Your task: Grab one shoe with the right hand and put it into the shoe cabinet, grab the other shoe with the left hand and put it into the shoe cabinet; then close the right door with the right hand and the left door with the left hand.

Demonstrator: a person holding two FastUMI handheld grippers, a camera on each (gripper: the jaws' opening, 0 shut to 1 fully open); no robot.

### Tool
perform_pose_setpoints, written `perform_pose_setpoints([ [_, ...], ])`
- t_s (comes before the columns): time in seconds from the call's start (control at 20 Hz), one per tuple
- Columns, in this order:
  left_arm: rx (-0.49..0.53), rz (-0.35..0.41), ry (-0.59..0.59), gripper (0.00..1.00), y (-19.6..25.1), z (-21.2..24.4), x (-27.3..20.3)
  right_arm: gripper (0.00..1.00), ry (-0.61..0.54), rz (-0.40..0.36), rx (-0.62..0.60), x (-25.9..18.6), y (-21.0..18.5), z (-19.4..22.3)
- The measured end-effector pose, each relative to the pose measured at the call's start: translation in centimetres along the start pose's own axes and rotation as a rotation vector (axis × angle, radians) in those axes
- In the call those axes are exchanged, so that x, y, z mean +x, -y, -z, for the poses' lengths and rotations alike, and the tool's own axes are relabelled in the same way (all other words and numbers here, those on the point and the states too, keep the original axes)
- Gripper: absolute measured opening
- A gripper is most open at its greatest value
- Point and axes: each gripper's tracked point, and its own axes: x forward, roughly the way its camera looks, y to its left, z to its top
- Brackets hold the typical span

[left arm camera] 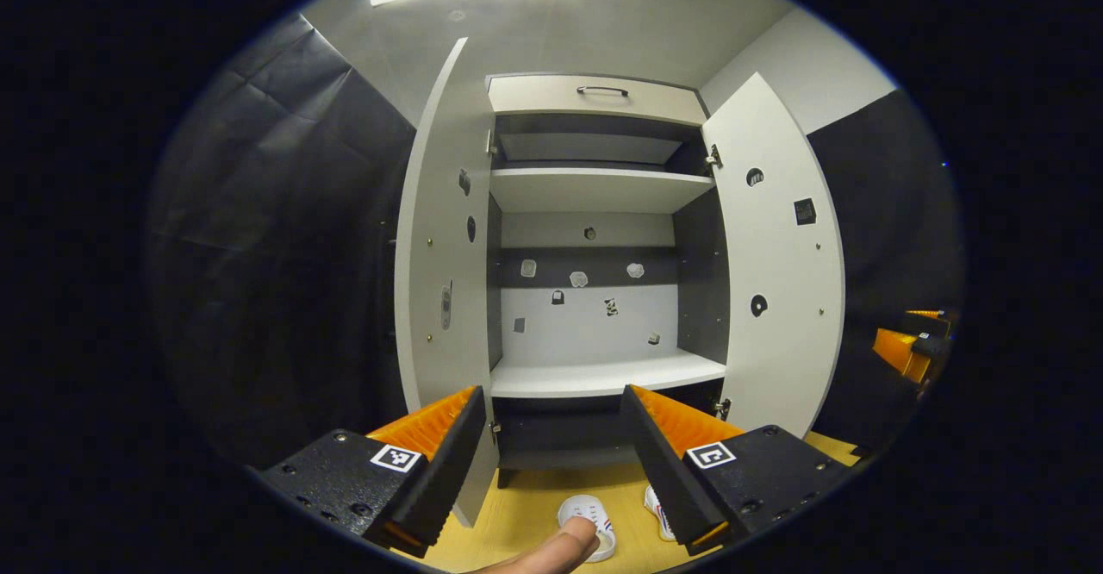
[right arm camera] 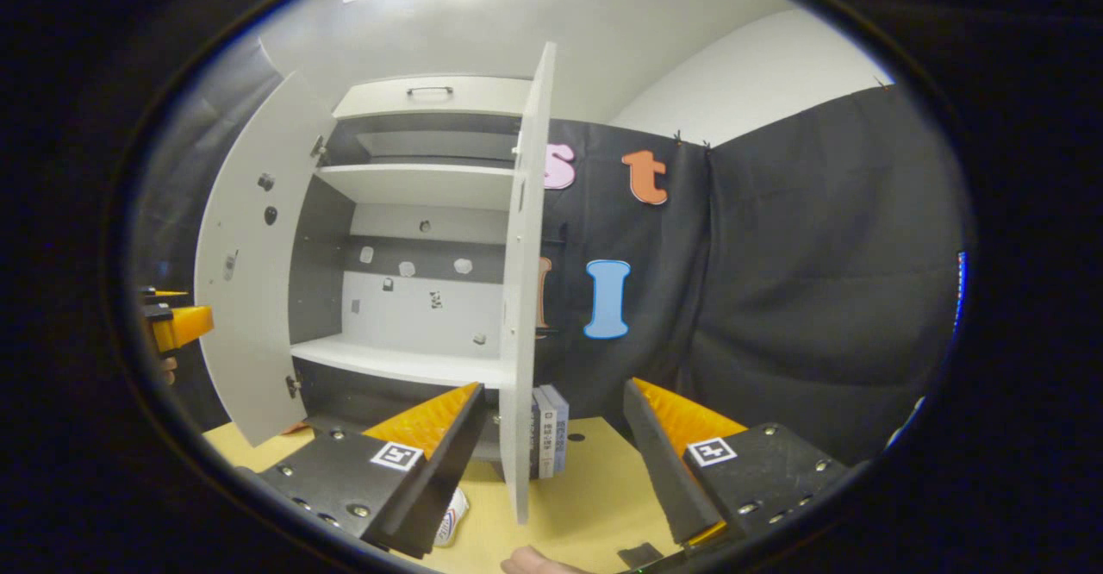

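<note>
The white shoe cabinet [left arm camera: 603,376] stands in front of me with its left door [left arm camera: 439,255] and right door [left arm camera: 780,281] swung wide and its shelves bare. Two white shoes lie on the wooden top below it, one [left arm camera: 590,518] by a person's fingertip [left arm camera: 551,552] and the other [left arm camera: 659,509] beside my finger. My left gripper [left arm camera: 551,393] is open and holds nothing. In the right gripper view my right gripper [right arm camera: 553,389] is also open, facing the right door's edge [right arm camera: 521,298], with one shoe [right arm camera: 450,518] peeking out beneath its left finger.
Upright books [right arm camera: 549,432] stand against the cabinet's right side on the wooden top [right arm camera: 595,479]. Black cloth walls close in both sides. The right gripper [left arm camera: 905,346] shows far right in the left gripper view, and the left gripper [right arm camera: 177,324] far left in the right gripper view.
</note>
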Motion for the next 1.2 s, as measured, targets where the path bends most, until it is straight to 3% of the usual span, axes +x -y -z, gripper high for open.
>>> perform_pose_setpoints([
  [0.35, -0.058, 0.027, -0.014, 0.97, -1.9, 2.8, -1.6, 0.94, -0.034, -0.03, 0.018, 0.3, -5.5, 3.8],
  [0.6, -0.049, 0.023, -0.047, 0.97, -3.6, 6.0, -3.4, 0.94, -0.166, -0.053, 0.014, 2.4, -10.0, 12.2],
  [0.95, -0.043, 0.009, -0.019, 0.97, -4.9, 6.2, -5.2, 0.96, -0.37, -0.143, 0.003, 3.8, -16.3, 24.9],
  [1.2, -0.022, 0.081, -0.022, 0.96, -3.0, 7.5, -5.2, 0.96, -0.575, -0.222, -0.013, 3.4, -20.3, 34.7],
])
